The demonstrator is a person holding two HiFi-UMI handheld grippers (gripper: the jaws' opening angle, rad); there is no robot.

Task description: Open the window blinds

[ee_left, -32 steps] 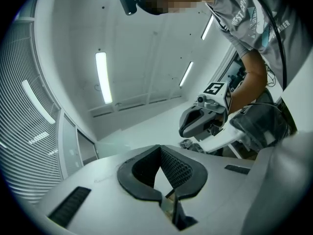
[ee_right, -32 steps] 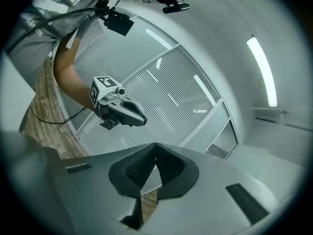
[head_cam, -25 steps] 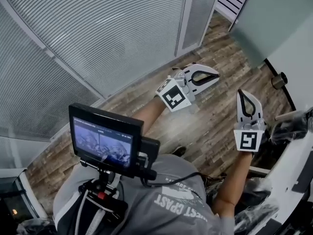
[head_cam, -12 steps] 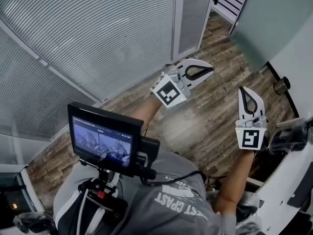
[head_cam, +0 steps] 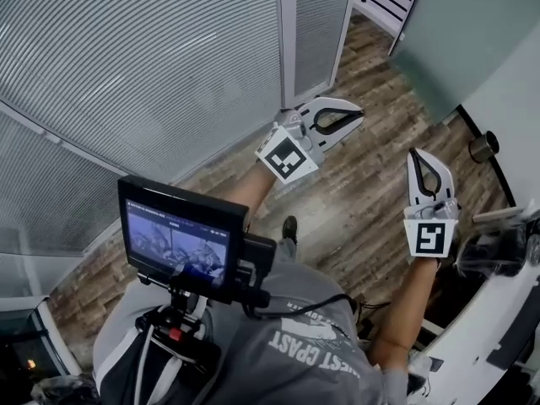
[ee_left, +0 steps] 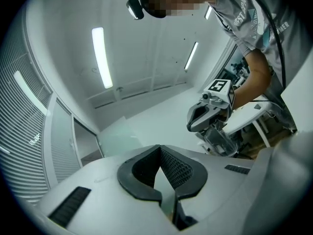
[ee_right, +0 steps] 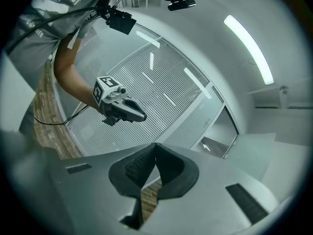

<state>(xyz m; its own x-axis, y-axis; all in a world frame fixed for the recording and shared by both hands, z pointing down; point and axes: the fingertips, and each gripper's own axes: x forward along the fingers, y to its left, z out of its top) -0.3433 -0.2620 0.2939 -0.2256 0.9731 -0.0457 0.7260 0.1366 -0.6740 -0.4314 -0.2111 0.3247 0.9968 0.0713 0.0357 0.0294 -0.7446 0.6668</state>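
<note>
**Beside the glazed wall, both claws carried empty**

Along the left of the head view runs the window blinds (head_cam: pixel 152 66), slats turned flat and covering the glass down to the wood floor (head_cam: pixel 363 201). I reckon the task has hardly begun: nothing on them is touched.

My left claw (head_cam: pixel 350 116) is held out level toward the white upright (head_cam: pixel 287 32) between two panes, well apart from the slats. Its own view shows the pads pressed together with nothing between them. The right claw (head_cam: pixel 419 163) sits further right, also level, pinched closed on nothing.

I judge both are held forward and closed simply for carrying, since there is nothing to grip yet. I cannot make out a cord or wand in any view.
</note>
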